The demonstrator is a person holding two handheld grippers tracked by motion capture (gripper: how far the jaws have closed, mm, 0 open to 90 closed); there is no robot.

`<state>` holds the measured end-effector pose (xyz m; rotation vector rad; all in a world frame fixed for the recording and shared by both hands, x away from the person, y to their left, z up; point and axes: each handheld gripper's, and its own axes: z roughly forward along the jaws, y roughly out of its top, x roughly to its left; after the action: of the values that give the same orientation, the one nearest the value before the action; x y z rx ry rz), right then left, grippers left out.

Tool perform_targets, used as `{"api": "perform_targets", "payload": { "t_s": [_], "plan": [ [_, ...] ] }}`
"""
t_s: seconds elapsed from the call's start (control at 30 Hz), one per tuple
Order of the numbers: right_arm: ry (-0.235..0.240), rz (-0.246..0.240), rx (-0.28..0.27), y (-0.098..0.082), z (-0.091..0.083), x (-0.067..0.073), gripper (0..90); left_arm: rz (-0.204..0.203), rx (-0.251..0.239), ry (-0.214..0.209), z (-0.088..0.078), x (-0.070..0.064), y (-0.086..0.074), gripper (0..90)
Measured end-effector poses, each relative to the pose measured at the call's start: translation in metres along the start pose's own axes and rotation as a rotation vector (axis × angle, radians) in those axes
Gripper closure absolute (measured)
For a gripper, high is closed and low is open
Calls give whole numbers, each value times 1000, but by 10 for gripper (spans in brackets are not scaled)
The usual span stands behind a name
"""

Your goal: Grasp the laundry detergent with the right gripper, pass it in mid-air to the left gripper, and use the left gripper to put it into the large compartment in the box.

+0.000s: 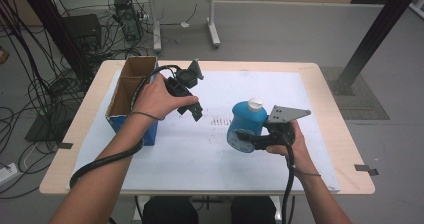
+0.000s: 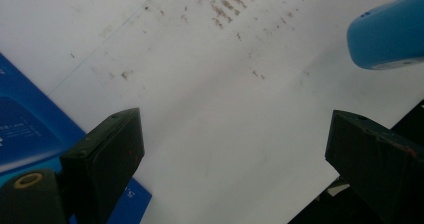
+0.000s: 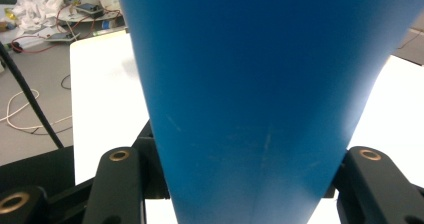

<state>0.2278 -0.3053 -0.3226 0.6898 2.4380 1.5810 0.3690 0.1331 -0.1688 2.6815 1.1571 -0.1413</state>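
The right gripper is clamping the blue bottle near its base, at 3 o'clock on the table. Rigid, smooth plastic, likely slippery; the body is gripping best. The left gripper is gaping wide, empty.

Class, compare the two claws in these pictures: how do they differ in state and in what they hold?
The left claw is open and holds nothing; the right claw is shut on the blue bottle. The left claw is beside the cardboard box; the right claw is further from it. Both are black and hand-held over the white sheet.
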Motion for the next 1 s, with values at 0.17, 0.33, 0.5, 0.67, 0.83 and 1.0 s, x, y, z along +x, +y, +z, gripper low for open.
{"api": "perform_targets", "payload": {
  "t_s": [0.17,0.33,0.5,0.67,0.83,1.0],
  "plan": [
    [21,-3,5,0,4,0,437,90,0,-39,-17,-7,-2,92],
    [39,-13,19,-1,9,0,437,194,-9,-64,-34,-22,-3,91],
    [56,-22,31,-1,13,0,437,287,-24,-80,-49,-37,-3,92],
    [75,-39,41,-1,18,2,437,355,-37,-80,-59,-53,-1,93],
    [89,-55,55,0,23,4,437,415,-46,-79,-65,-70,1,94],
    [106,-73,64,1,27,6,437,480,-32,-84,-71,-85,5,94]
  ]
}}
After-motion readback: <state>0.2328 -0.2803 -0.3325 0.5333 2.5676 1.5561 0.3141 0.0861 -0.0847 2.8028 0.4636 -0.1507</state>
